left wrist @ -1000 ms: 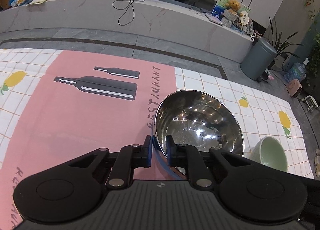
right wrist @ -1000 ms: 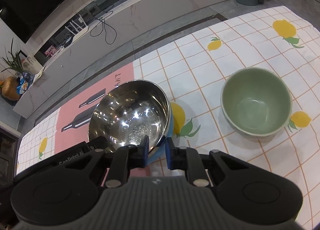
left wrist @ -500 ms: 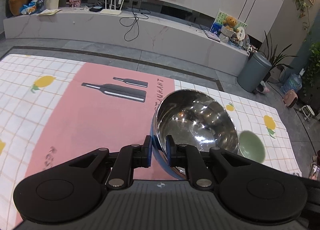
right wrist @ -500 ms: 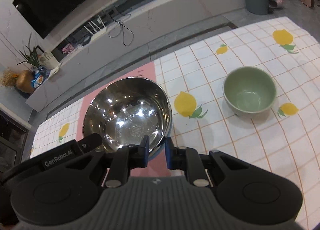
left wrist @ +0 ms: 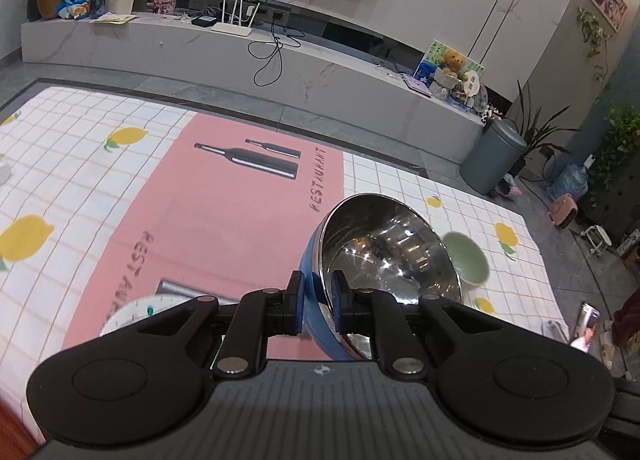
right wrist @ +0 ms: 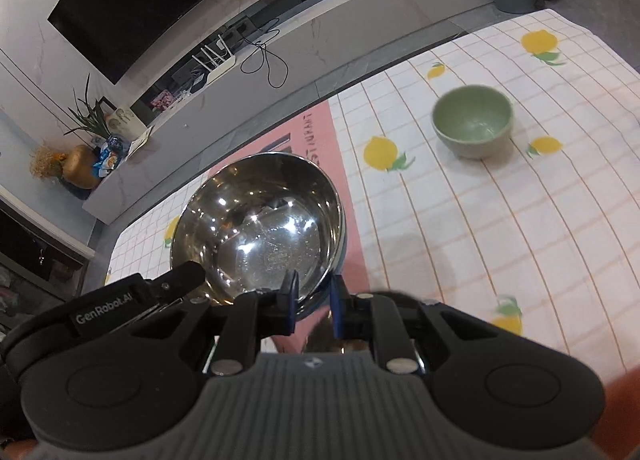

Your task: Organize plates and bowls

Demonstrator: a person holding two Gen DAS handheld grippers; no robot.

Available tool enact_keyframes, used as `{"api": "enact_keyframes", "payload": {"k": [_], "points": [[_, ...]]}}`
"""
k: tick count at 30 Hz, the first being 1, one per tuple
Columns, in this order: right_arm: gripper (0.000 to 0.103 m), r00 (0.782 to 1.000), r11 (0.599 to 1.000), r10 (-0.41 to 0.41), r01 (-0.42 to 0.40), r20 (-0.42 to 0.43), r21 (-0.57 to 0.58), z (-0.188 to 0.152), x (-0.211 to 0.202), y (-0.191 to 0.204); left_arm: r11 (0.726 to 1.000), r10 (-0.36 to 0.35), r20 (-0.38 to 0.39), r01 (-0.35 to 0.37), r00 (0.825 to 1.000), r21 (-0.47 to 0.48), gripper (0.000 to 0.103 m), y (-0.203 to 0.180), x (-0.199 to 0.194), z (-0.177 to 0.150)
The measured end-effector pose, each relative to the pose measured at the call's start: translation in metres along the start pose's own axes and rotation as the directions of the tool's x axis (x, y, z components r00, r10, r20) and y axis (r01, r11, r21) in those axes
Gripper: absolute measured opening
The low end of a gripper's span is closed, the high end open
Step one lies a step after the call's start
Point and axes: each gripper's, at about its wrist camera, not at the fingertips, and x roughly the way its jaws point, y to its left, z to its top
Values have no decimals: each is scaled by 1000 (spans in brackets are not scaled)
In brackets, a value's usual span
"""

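Left gripper (left wrist: 316,292) has its fingers (left wrist: 295,300) pinched on the near rim of the steel bowl (left wrist: 390,256), one pad against the blue outside wall, the other inside the shiny basin. The bowl is tilted, its mouth turned toward the right, held above the pink mat (left wrist: 224,220) on the tabletop (left wrist: 80,164).

Right gripper (right wrist: 311,304) comes at the same bowl (right wrist: 260,228) from the other side: fingers (right wrist: 289,302) narrowly apart with the near rim between them, left pad inside the basin, right pad outside. Whether they actually squeeze the metal, I cannot tell. The left gripper's black body (right wrist: 120,300) shows at the bowl's lower left edge.

Green bowl (right wrist: 474,126) sits upright on the lemon-print cloth (right wrist: 500,240), well apart to the right. In the left view it (left wrist: 470,264) peeks out behind the steel bowl. A white plate (left wrist: 132,310) is partly hidden under the left gripper.
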Motion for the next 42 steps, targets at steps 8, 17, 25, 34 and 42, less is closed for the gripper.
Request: {"api": "enact_keyframes", "payload": {"k": [8, 17, 25, 34, 42], "points": [[14, 999, 999, -39, 39, -13, -6, -16, -19, -12, 999, -33, -60, 31, 998, -41, 15, 7, -6, -33], [10, 994, 995, -99, 101, -47, 21, -27, -20, -33, 998, -51, -116, 47, 992, -37, 14, 0, -3, -56], [10, 991, 992, -125, 126, -45, 28, -35, -36, -38, 996, -78, -144, 72, 986, -50, 14, -4, -9, -66], [10, 985, 987, -160, 161, -58, 17, -41, -32, -37, 993, -90, -191, 73, 977, -92, 15, 7, -1, -76], [10, 980, 983, -183, 185, -72, 17, -43, -25, -39, 994, -88, -208, 74, 974, -76, 18, 5, 3, -78]]}}
